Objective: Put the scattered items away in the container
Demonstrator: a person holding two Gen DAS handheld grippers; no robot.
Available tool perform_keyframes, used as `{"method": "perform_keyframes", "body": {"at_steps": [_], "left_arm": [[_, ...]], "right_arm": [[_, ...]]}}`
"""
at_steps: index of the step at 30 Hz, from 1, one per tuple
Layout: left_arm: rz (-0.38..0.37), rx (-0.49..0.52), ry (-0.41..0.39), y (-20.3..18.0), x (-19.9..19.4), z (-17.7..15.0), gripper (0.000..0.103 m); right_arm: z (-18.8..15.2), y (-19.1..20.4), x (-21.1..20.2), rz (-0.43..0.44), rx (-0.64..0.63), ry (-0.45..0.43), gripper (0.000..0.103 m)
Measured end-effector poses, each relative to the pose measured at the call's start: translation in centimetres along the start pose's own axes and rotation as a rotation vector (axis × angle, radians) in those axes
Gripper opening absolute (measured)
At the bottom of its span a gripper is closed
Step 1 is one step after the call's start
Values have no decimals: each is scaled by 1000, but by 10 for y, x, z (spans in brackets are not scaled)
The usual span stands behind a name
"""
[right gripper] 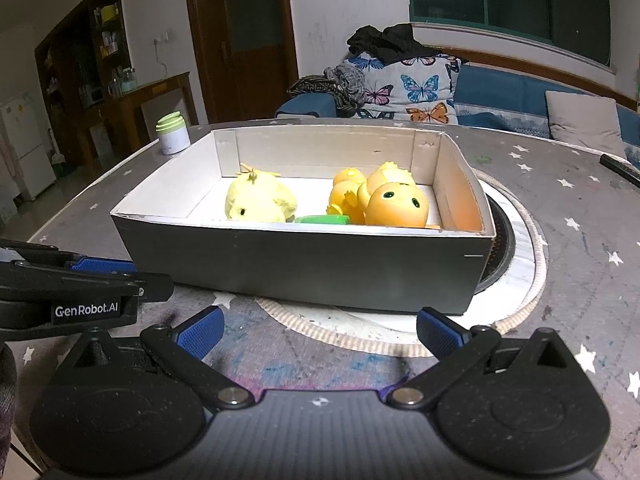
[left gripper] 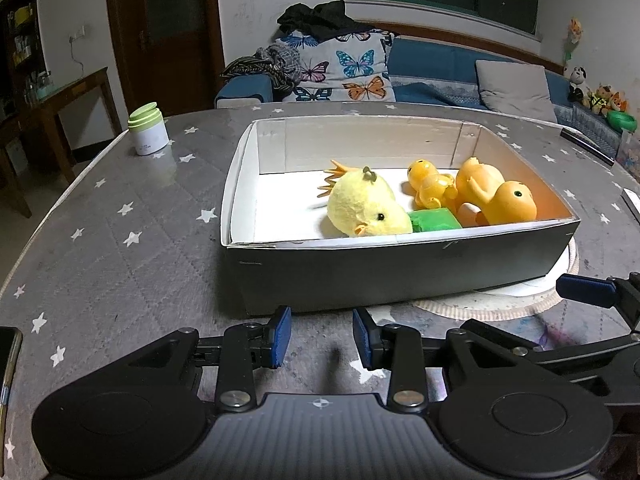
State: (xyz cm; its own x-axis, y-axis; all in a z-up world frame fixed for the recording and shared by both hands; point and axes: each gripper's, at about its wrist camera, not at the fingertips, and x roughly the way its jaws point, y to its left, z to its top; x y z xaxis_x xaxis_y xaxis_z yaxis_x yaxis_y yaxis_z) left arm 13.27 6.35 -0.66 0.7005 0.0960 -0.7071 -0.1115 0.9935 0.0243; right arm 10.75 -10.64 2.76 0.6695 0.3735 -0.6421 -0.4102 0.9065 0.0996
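A dark cardboard box (left gripper: 392, 268) with a white inside stands on the grey star-patterned table; it also shows in the right wrist view (right gripper: 304, 264). Inside lie a yellow plush chick (left gripper: 366, 208) (right gripper: 260, 200), a green block (left gripper: 436, 220) (right gripper: 322, 220), a small orange rubber toy (left gripper: 430, 184) (right gripper: 346, 186) and a large orange rubber duck (left gripper: 496, 196) (right gripper: 396, 204). My left gripper (left gripper: 322, 338) is open and empty, in front of the box's near wall. My right gripper (right gripper: 320, 332) is wide open and empty, also in front of the box.
A white jar with a green lid (left gripper: 148, 130) (right gripper: 173, 133) stands at the table's far left. A round woven mat (right gripper: 524, 264) lies under the box. A phone (left gripper: 8, 364) lies at the left edge. A blue sofa with cushions (left gripper: 440, 76) is behind the table.
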Motion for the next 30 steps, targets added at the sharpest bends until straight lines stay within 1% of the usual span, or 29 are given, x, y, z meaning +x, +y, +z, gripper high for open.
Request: {"method": "perform_keyframes", "body": {"at_steps": [17,22,27,30], "left_arm": [[1,-11,4,3,6,3,36],[3,-15,3,2,7,4,35],[-16,-23,-7,2,6,5,35],[-23,-10,-5,-1,6,5,35]], "right_arm": [[4,1,8,-2,-7,9,103],[5,0,9,-2,-6,9,103],[5,1,8,6,-13,5,103],[5,4,7,5,-26,3,103]]}}
